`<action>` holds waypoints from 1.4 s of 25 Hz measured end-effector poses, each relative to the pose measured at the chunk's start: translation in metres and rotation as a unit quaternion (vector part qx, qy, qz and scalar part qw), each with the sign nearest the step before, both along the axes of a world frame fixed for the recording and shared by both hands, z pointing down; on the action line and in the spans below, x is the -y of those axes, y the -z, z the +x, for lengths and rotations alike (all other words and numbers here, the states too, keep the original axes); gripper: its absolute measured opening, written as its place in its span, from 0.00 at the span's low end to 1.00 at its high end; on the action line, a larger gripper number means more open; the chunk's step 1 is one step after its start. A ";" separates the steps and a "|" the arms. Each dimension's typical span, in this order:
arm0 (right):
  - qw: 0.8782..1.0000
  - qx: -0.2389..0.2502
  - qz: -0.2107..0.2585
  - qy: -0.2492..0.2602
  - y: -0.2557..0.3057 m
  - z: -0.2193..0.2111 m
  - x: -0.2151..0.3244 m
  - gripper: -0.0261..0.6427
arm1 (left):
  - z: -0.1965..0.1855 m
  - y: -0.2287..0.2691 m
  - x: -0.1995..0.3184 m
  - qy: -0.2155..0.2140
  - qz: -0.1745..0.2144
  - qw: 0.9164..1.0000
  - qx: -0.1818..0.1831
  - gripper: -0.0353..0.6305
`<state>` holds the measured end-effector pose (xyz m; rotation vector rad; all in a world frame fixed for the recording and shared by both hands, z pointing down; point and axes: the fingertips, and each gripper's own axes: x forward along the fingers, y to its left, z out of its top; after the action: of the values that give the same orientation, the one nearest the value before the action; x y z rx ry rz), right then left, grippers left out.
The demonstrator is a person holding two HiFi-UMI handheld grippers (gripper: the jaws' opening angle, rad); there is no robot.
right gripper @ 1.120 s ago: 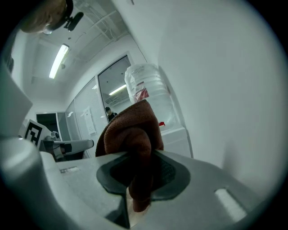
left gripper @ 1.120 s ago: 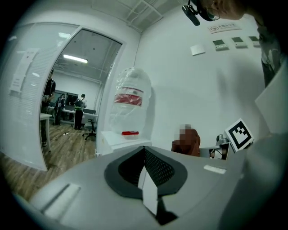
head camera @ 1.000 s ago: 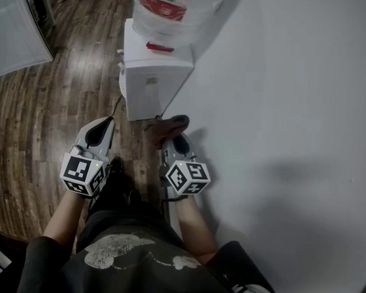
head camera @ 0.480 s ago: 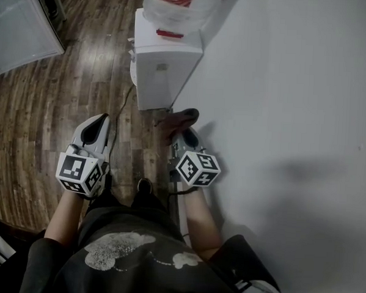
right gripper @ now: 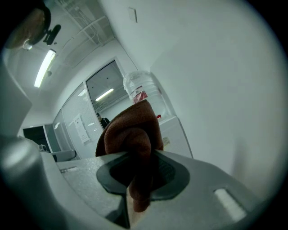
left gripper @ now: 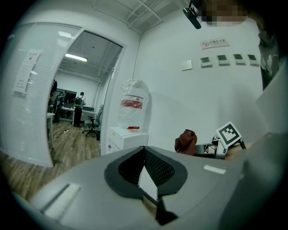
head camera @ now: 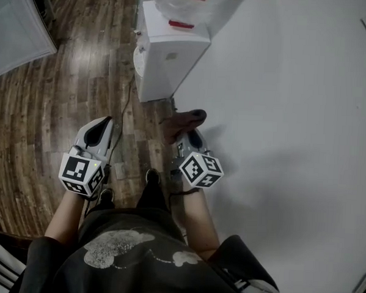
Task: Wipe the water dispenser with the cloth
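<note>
The white water dispenser (head camera: 169,59) stands on the wood floor against the wall, with its clear bottle (head camera: 190,1) on top. My right gripper (head camera: 187,129) is shut on a bunched brown cloth (head camera: 185,120), held a short way in front of the dispenser's base and apart from it. My left gripper (head camera: 100,131) hangs level with it to the left, shut and holding nothing. In the right gripper view the cloth (right gripper: 130,132) bulges out of the gripper (right gripper: 139,164), with the dispenser (right gripper: 174,134) behind. The left gripper view shows the dispenser (left gripper: 126,137) and the cloth (left gripper: 186,141) ahead.
A white wall (head camera: 282,117) runs along the right. A glass partition (head camera: 18,30) stands at the left. A dark power cord (head camera: 125,103) trails over the floor from the dispenser. The person's legs and shoes (head camera: 152,177) are below the grippers. People stand in a far office (left gripper: 76,108).
The dispenser has drifted up and right in the head view as the person's feet step. Both grippers keep their pose; the cloth stays in the right one.
</note>
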<state>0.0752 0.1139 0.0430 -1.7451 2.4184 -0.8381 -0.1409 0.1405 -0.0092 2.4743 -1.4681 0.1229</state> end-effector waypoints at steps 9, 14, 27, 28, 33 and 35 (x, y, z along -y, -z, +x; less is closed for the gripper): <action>0.998 -0.017 0.032 -0.060 0.015 -0.069 -0.102 0.13 | -0.069 -0.021 -0.064 -0.073 0.002 0.997 -0.021 0.08; 0.989 -0.042 0.051 -0.133 0.030 -0.075 -0.169 0.13 | -0.080 -0.038 -0.090 -0.127 -0.017 0.991 -0.035 0.08; 0.989 -0.023 0.025 -0.144 0.031 -0.054 -0.245 0.12 | -0.060 -0.020 -0.121 -0.137 0.002 0.990 -0.022 0.08; 0.989 -0.032 0.028 -0.141 0.034 -0.052 -0.253 0.12 | -0.058 -0.018 -0.127 -0.135 0.001 0.991 -0.024 0.08; 0.988 -0.063 0.035 -0.140 0.044 -0.036 -0.305 0.12 | -0.043 0.000 -0.165 -0.145 0.021 0.989 -0.016 0.08; 0.987 -0.064 0.034 -0.140 0.043 -0.030 -0.321 0.12 | -0.038 0.004 -0.179 -0.150 0.027 0.988 -0.009 0.08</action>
<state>0.0457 0.4345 0.0000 -2.1042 2.1674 -0.6205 -0.1786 0.3192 -0.0128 2.7184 -1.0957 0.1170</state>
